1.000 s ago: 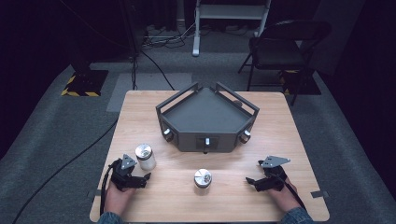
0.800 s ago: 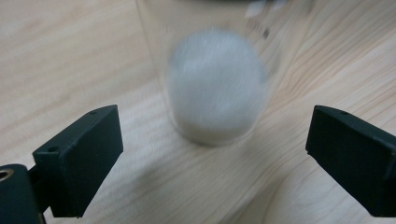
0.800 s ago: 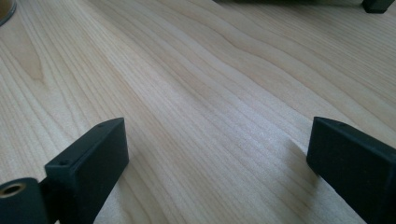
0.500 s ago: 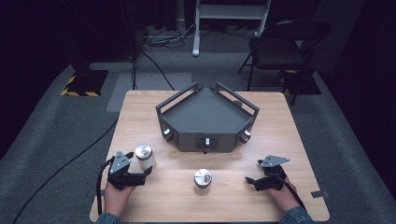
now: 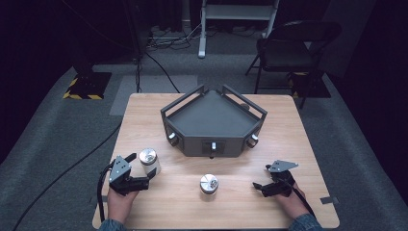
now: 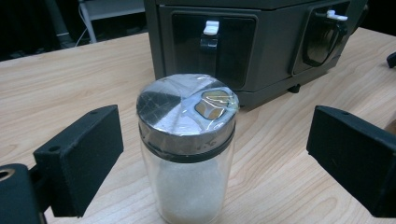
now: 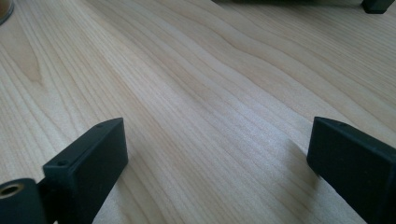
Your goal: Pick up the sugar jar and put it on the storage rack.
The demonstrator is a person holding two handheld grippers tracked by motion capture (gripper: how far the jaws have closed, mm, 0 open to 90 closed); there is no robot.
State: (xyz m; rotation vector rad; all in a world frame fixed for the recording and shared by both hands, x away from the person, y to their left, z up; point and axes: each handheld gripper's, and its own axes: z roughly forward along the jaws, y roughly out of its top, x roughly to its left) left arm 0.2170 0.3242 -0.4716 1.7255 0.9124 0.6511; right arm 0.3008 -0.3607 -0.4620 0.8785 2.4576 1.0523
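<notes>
A glass jar [image 5: 149, 162] with a shiny metal lid and white grains inside stands upright on the wooden table [image 5: 159, 115], front left. My left gripper [image 5: 143, 168] is open, its jaws on either side of the jar and clear of it. In the left gripper view the jar [image 6: 187, 144] stands between the black pads [image 6: 79, 161] with a gap on each side. A second, shorter lidded jar [image 5: 209, 183] stands at the front middle. My right gripper [image 5: 261, 177] rests low at the front right, open; in its own view the gripper [image 7: 217, 161] has only bare wood between its jaws.
A dark grey five-sided box [image 5: 211, 120] with raised rails and small white latches on its front faces sits at the table's middle; its front [image 6: 233, 42] lies just behind the jar. Behind the table a folding chair [image 5: 288, 48] stands on grey carpet crossed by cables.
My left gripper has shifted slightly beside the tall jar and now straddles it. The right gripper and both jars have stayed put.
</notes>
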